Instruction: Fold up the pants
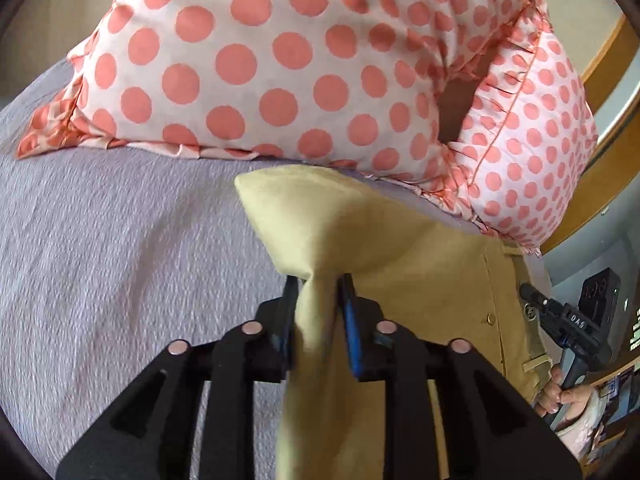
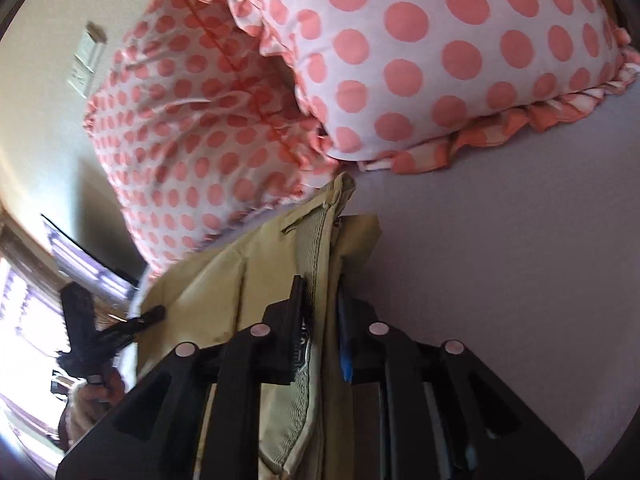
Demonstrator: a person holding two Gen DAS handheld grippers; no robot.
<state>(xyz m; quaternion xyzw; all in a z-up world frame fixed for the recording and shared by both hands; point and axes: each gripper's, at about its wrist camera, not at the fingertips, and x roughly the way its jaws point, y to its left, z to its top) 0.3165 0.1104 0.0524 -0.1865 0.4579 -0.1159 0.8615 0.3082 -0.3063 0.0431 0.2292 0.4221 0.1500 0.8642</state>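
The khaki pants (image 1: 400, 272) hang stretched between my two grippers above a lilac bed cover (image 1: 120, 260). My left gripper (image 1: 318, 290) is shut on a bunched leg end of the pants, the cloth puffing out past the fingertips. My right gripper (image 2: 320, 292) is shut on the waistband of the pants (image 2: 316, 248), with a belt loop and the ribbed inner band showing. The right gripper also shows at the right edge of the left wrist view (image 1: 532, 296), and the left gripper at the left of the right wrist view (image 2: 154, 314).
Two white pillows with coral dots (image 1: 280, 60) (image 2: 440, 52) lie just beyond the pants. The lilac bed cover (image 2: 500, 260) spreads around. A wooden headboard edge (image 1: 612, 60) and a wall with a light switch (image 2: 86, 60) stand behind.
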